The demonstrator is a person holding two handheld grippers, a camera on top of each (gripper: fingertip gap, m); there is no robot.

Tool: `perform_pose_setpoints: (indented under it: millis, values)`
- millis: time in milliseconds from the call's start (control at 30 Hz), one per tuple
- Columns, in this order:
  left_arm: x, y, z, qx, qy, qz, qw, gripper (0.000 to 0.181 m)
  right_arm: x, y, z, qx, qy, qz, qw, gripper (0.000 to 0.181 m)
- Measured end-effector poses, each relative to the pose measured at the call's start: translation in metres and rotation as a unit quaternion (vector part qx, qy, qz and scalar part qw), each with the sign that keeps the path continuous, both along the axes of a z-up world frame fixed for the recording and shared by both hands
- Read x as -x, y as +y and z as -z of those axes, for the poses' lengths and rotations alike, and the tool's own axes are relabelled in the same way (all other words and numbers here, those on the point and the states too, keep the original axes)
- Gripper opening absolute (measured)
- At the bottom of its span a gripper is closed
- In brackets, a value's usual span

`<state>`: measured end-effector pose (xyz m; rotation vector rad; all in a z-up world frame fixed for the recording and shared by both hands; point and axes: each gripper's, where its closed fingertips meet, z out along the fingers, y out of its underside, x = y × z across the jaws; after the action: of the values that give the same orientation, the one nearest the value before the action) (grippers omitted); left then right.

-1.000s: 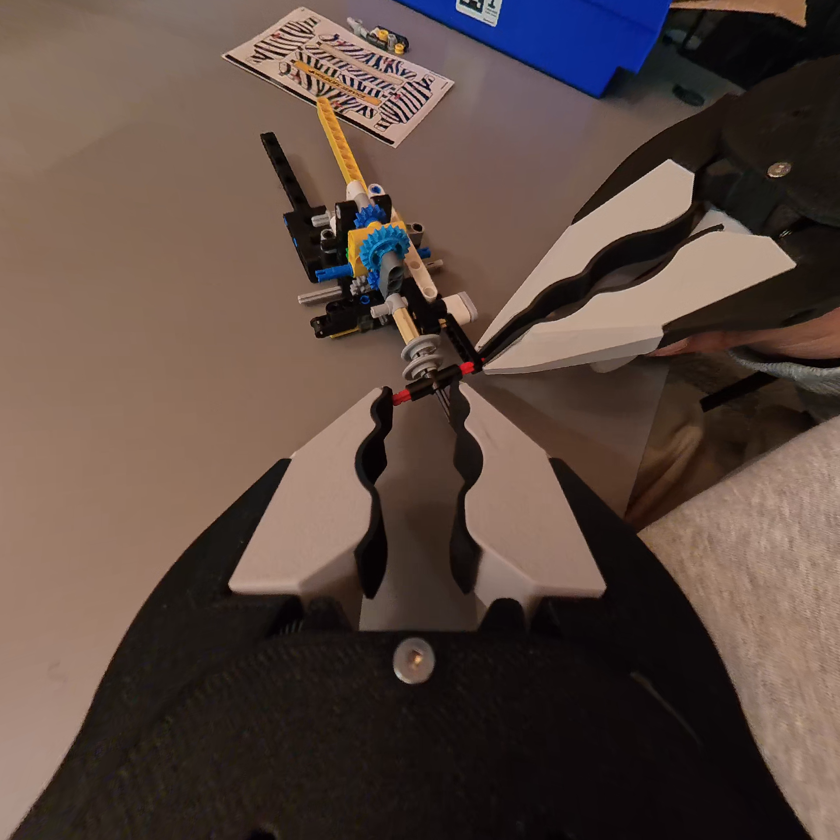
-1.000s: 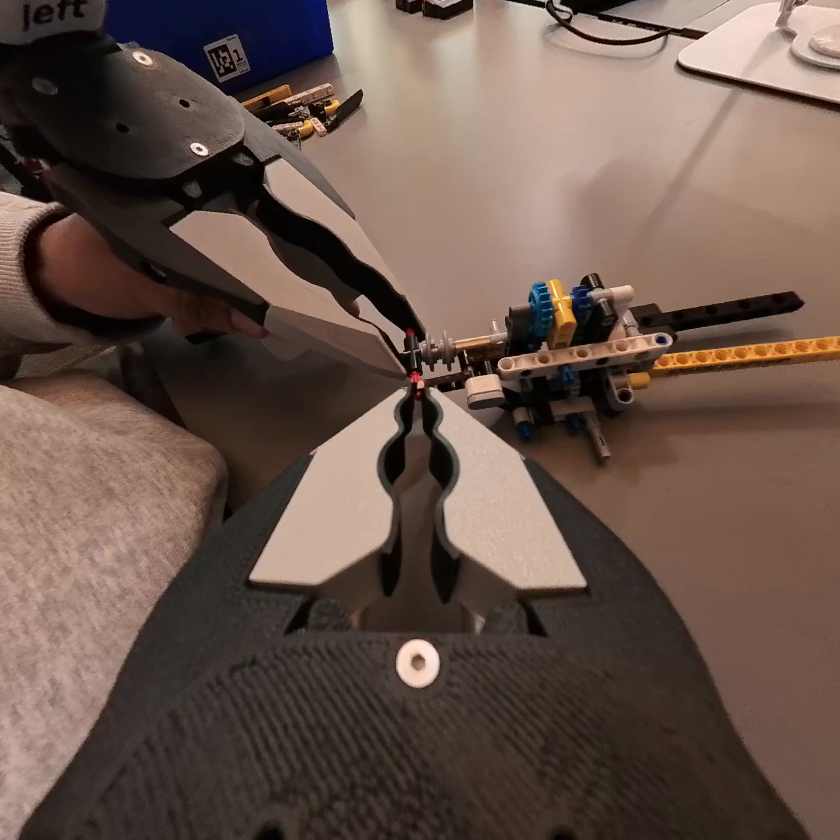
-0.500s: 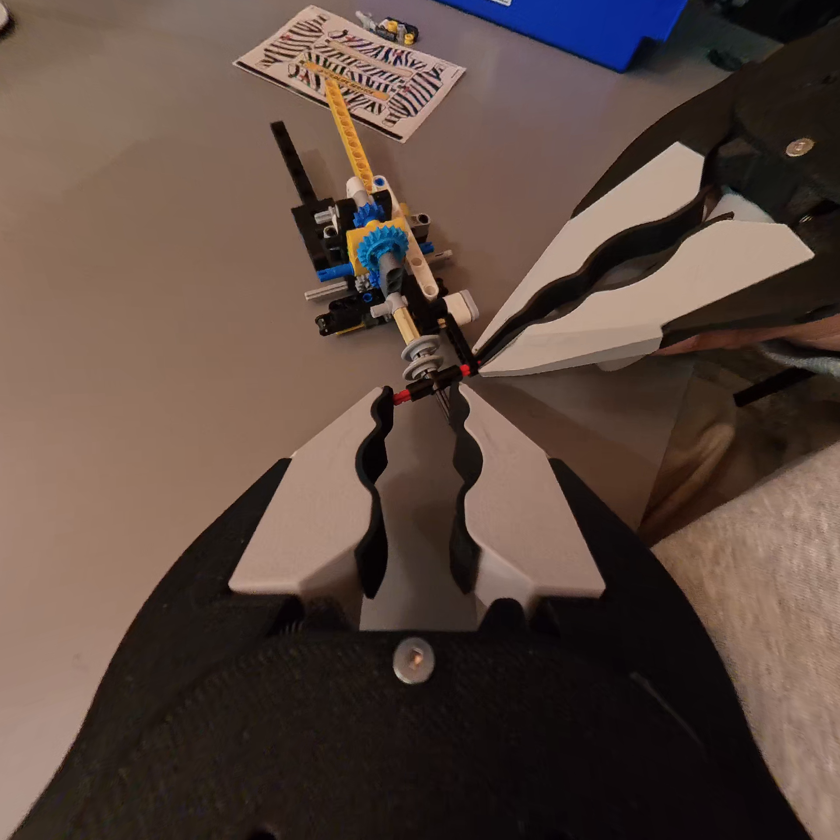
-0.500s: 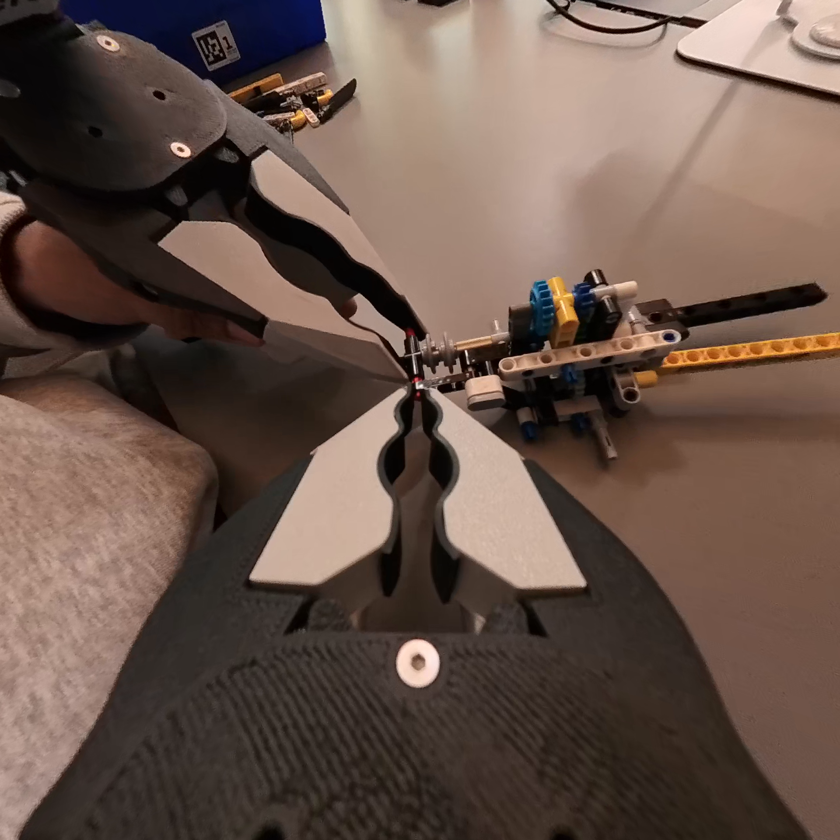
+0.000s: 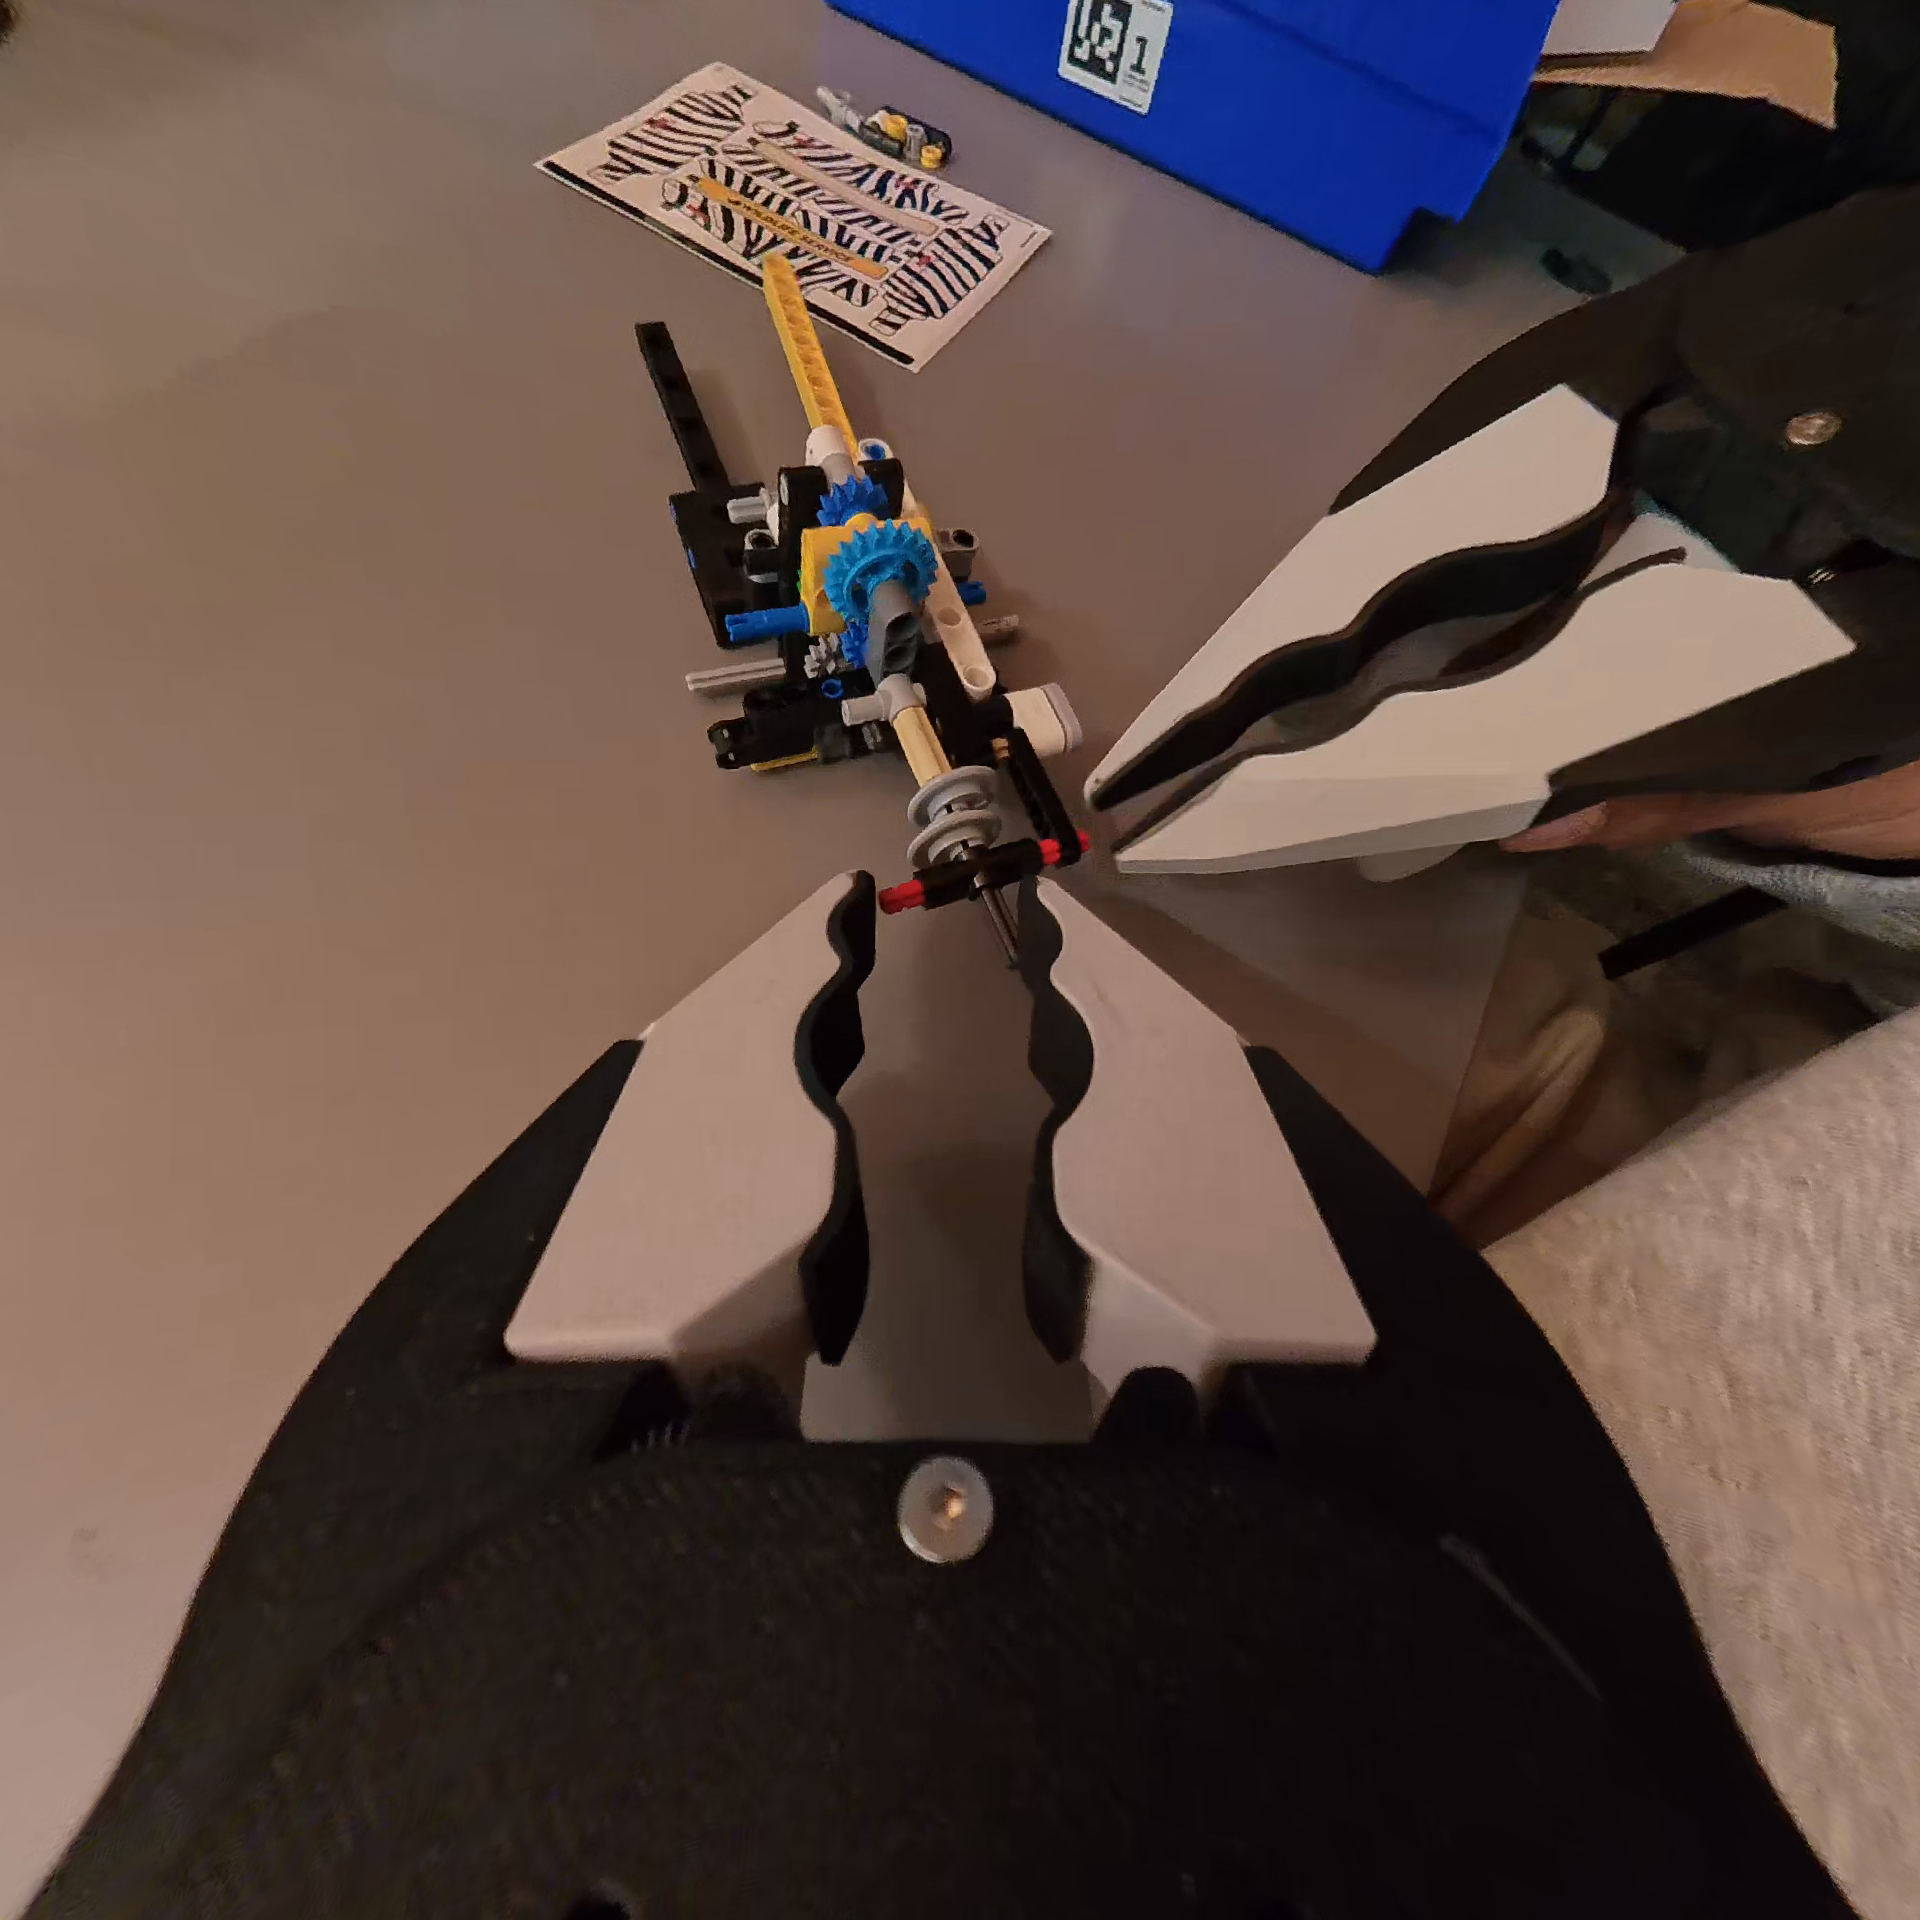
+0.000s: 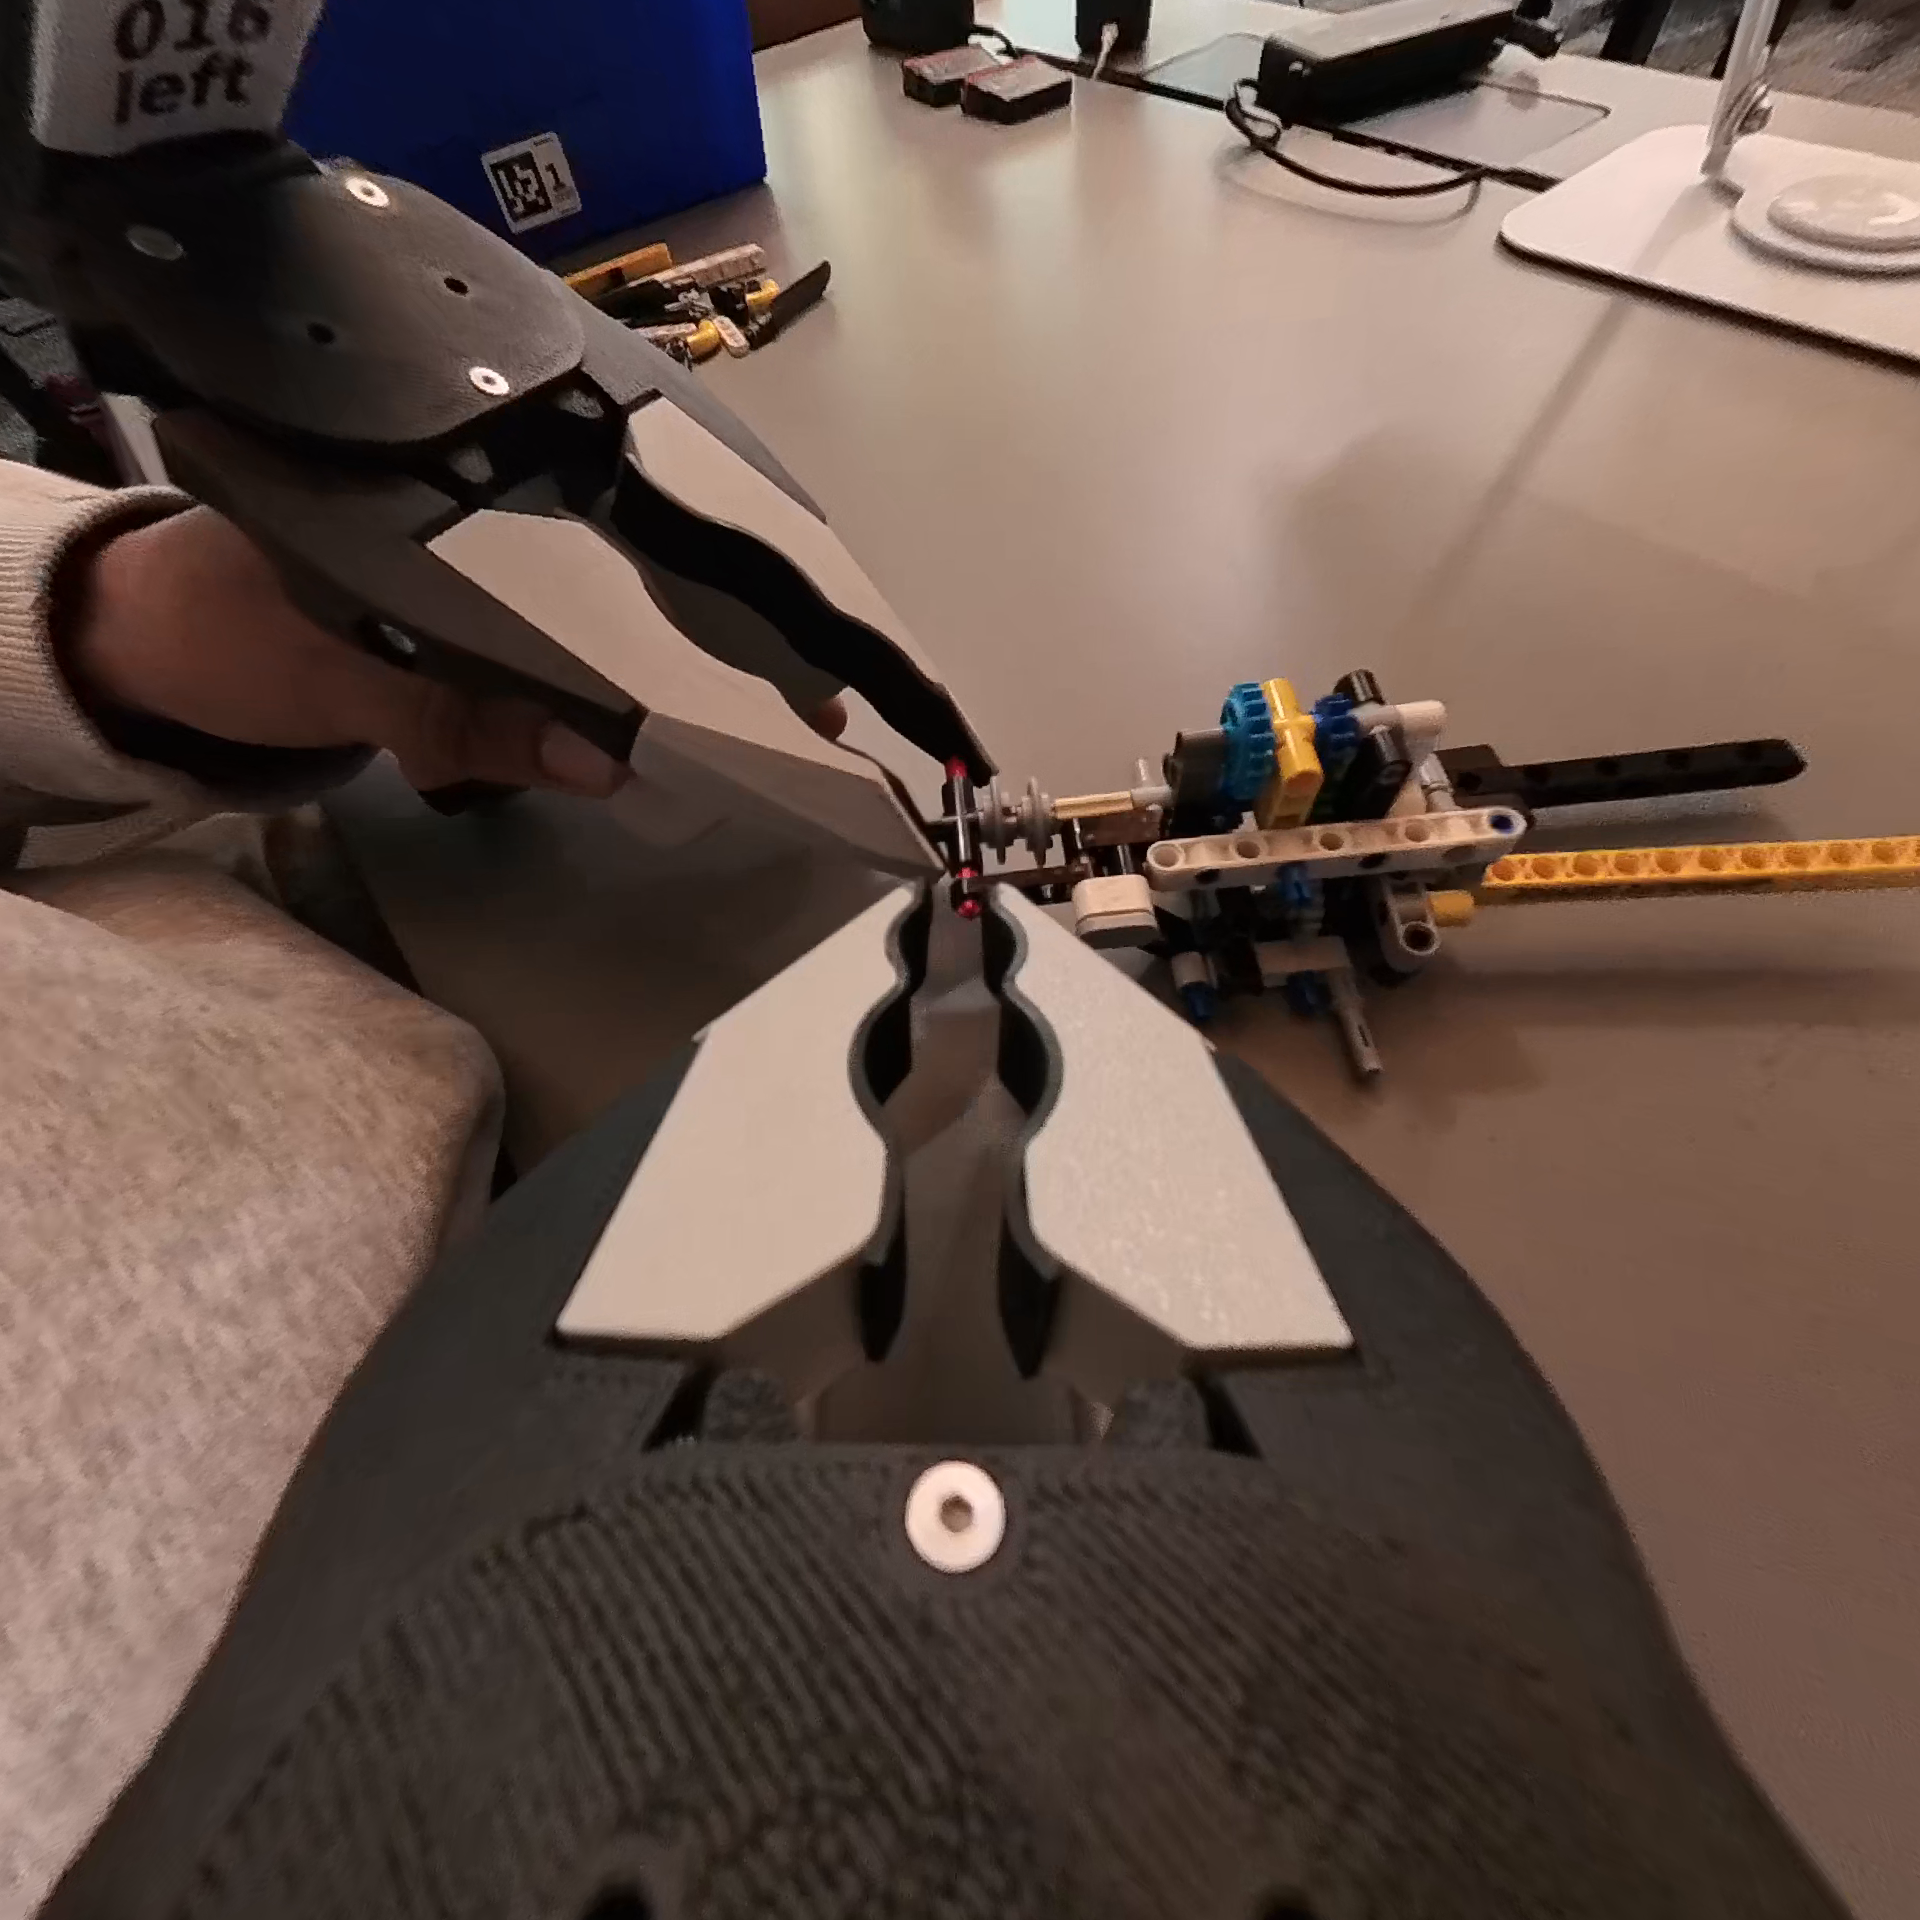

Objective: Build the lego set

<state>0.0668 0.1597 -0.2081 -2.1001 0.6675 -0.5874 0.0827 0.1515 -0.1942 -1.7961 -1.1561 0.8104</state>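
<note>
The lego model [image 5: 862,582], with blue gears, a yellow block and black and yellow beams, lies on the grey table [image 5: 312,727]; it also shows in the right wrist view [image 6: 1288,769]. A tan axle with grey bushes ends in a short black cross piece with red ends [image 5: 977,868], also seen from the right wrist [image 6: 961,831]. My left gripper [image 5: 951,888] is open, its tips straddling the cross piece and axle end. My right gripper [image 6: 956,904] is slightly open, with the lower red end just at its tips; in the left wrist view [image 5: 1107,826] it stands just right of that end.
A zebra-striped sticker sheet [image 5: 800,208] lies behind the model. A blue bin [image 5: 1299,104] stands at the back, with loose parts [image 6: 696,301] beside it. A white stand base [image 6: 1714,239] and cables [image 6: 1351,177] are far right. The table edge and grey clothing [image 5: 1714,1455] are close by. Both grippers' tips are close together, under 4 cm apart.
My right gripper has opened a little and drawn back off the red end it was pinching. The left gripper keeps its opening at the cross piece. The model stays in place.
</note>
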Motion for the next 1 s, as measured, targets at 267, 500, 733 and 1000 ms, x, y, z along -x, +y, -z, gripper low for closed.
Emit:
perform_pose_setpoints:
  millis: [267,500,733,1000]
  values:
    - [0.003,-0.002,-0.003,0.000,-0.019,-0.005,1.000,0.044,-0.005,-0.001,0.000,0.006,0.004,-0.003,1.000,0.013]
    - [-0.001,-0.008,-0.003,0.004,-0.027,0.014,1.000,0.045,-0.004,-0.003,0.003,-0.001,-0.009,-0.008,1.000,0.013]
    - [-0.003,-0.011,-0.005,-0.003,-0.030,0.027,0.999,0.043,-0.003,-0.004,0.004,0.000,-0.010,-0.009,1.000,0.013]
    - [-0.013,-0.021,-0.004,0.004,-0.036,0.064,0.997,0.038,-0.020,0.005,0.014,0.005,-0.043,-0.001,0.999,0.011]
